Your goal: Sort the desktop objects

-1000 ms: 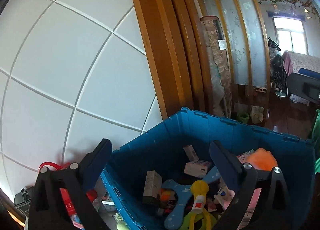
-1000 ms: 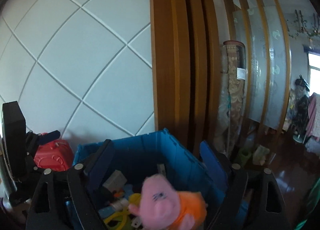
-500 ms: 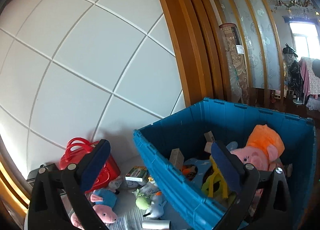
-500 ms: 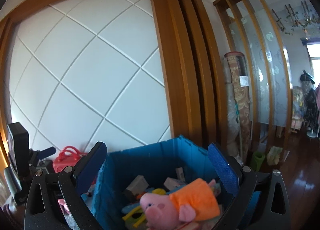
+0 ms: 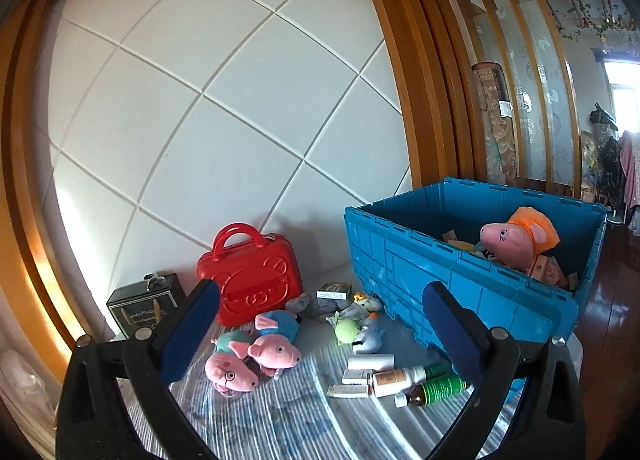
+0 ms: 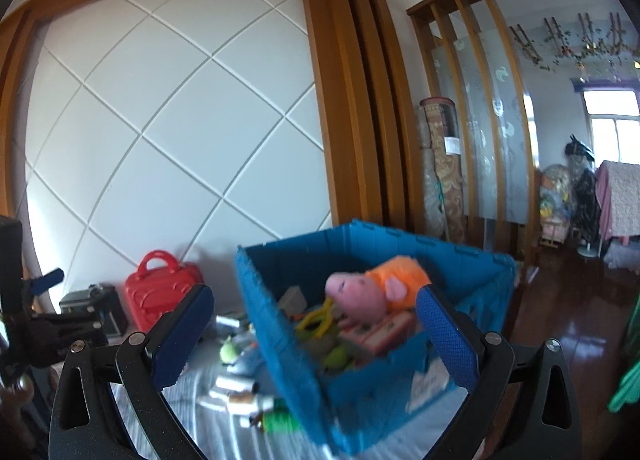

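Left gripper [image 5: 322, 334] and right gripper [image 6: 316, 334] both spread wide, holding nothing; orange-dressed pig plush [image 5: 516, 236] inside blue crate [image 5: 452, 280] at right; two pig plushes [image 5: 256, 352] near red case [image 5: 250, 280] at left

Each hand-held gripper [image 5: 322, 334] has black arms, silver screws, blue pads [image 6: 448, 336].

A lived-in home — plush toys [image 5: 252, 356] on a table; wood floor [image 6: 568, 300]; rolled carpet [image 6: 444, 164].

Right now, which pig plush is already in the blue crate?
The orange-dressed pig plush, lying atop the blue crate's contents. The other two pig plushes lie on the tabletop beside the red case.
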The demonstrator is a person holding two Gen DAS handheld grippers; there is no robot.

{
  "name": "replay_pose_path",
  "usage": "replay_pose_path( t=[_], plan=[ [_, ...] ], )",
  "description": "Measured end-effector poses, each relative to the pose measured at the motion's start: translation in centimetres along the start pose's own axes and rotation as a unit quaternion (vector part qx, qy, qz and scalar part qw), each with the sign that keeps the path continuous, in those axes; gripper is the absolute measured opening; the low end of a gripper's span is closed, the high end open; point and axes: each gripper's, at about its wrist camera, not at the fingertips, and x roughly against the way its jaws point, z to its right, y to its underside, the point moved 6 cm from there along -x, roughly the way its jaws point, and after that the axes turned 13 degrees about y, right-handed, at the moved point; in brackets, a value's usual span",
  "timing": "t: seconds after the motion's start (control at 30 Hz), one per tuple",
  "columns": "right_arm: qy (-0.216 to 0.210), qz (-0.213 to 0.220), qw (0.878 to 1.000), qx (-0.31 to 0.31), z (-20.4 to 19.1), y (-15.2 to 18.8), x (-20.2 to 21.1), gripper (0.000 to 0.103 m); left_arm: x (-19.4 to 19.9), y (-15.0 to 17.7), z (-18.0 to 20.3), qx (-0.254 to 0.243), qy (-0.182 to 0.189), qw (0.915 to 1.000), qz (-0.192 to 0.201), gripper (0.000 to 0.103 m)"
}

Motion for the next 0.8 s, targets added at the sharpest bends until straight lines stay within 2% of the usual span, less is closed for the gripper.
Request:
replay_pose_path(
  t=[0.1,0.17,0.23,0.47,0.67,0.8],
  plan=[
    [-0.003,-0.021,1.000,0.011,-1.0,1.3,2.9,0.103,2.8,0.2,-1.1,0.027,0.002,0.9996,0.005,0.103],
    [-0.004,-0.018,1.000,0.009,-1.3,1.4,4.8,0.103,4.5,0.0,-1.3,0.018,-0.003,0.9995,0.024,0.103],
    [-0.005,-0.012,1.000,0.011,-1.5,1.3,6.3,0.103,5.6,-0.3,-0.9,0.008,0.007,0.9994,0.033,0.103],
    [-0.005,-0.010,0.999,0.039,-2.2,2.5,8.5,0.103,7.9,-1.3,1.3,0.011,0.015,0.9978,0.064,0.103],
    [-0.005,-0.025,0.999,0.029,-0.2,3.1,8.5,0.103,7.4,-1.0,3.2,0.031,0.039,0.9980,0.038,0.103],
    [-0.005,-0.027,0.999,0.025,0.9,3.4,8.6,0.103,7.4,-0.5,4.6,0.025,0.035,0.9986,0.030,0.103]
  ],
)
